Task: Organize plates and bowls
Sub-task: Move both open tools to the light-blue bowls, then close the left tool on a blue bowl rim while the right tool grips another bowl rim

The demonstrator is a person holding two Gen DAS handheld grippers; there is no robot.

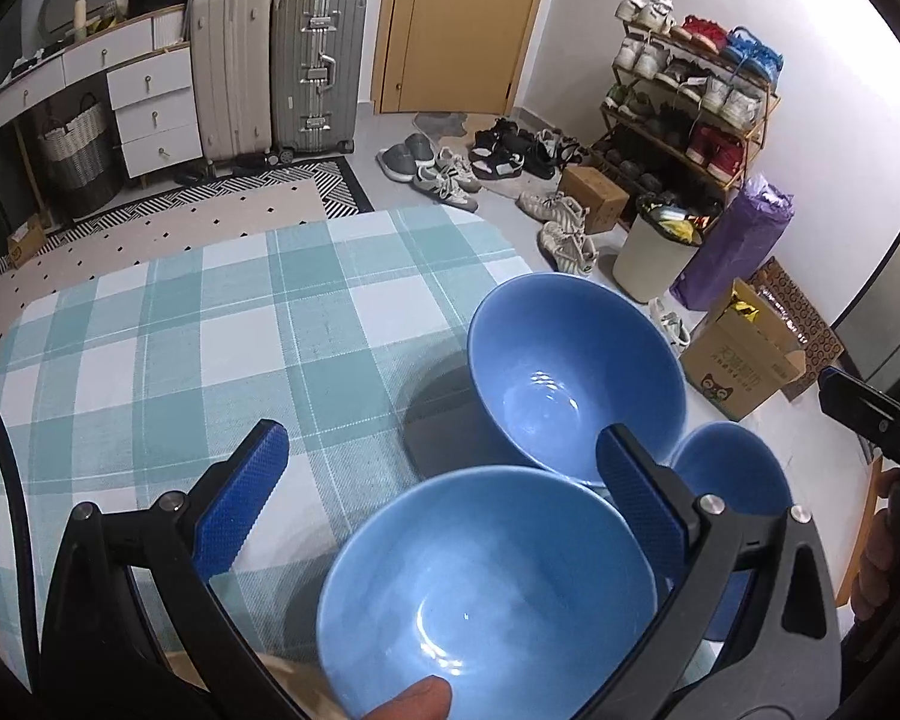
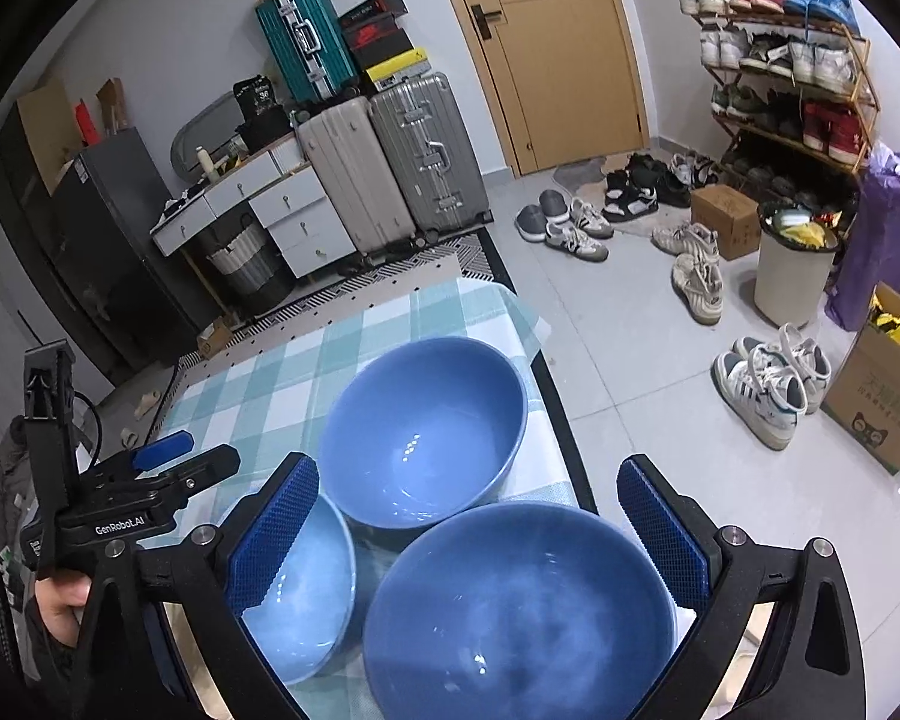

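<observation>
- The left gripper [image 1: 444, 498] was spread wide and grasped nothing; the nearest blue bowl [image 1: 486, 594] sat under the gap between its blue pads [image 1: 243, 498], and a fingertip [image 1: 417, 699] showed at that bowl's near rim.
- The right gripper [image 2: 468, 516] was likewise spread wide and empty, hovering over the bowls; the left gripper's body [image 2: 120, 498] showed at its left side, with a hand [image 2: 60, 600] on it.
- Three blue bowls were counted, all upright and empty, clustered at the table's right end: two large and one smaller.
- In the right wrist view the near large bowl [image 2: 519, 612] lay closest, the smaller bowl [image 2: 300, 594] just beside it on the left, and the far large bowl [image 2: 423, 432] behind both; whether their rims touched could not be told.
- The bowls stood on a teal-and-white plaid tablecloth [image 1: 180, 360]. The cloth's left part was open, and the far large bowl sat near the right edge.
- Beyond the table lay a patterned rug [image 1: 210, 210] and grey floor.
- On the floor stood a white bin [image 2: 795, 276], a purple roll [image 1: 732, 246], two cardboard boxes [image 2: 882, 396] and many loose shoes [image 2: 768, 384].
- Farthest stood a shoe rack [image 2: 792, 90], a wooden door [image 2: 546, 48], three suitcases [image 2: 426, 162] and a white drawer unit [image 1: 150, 108].
</observation>
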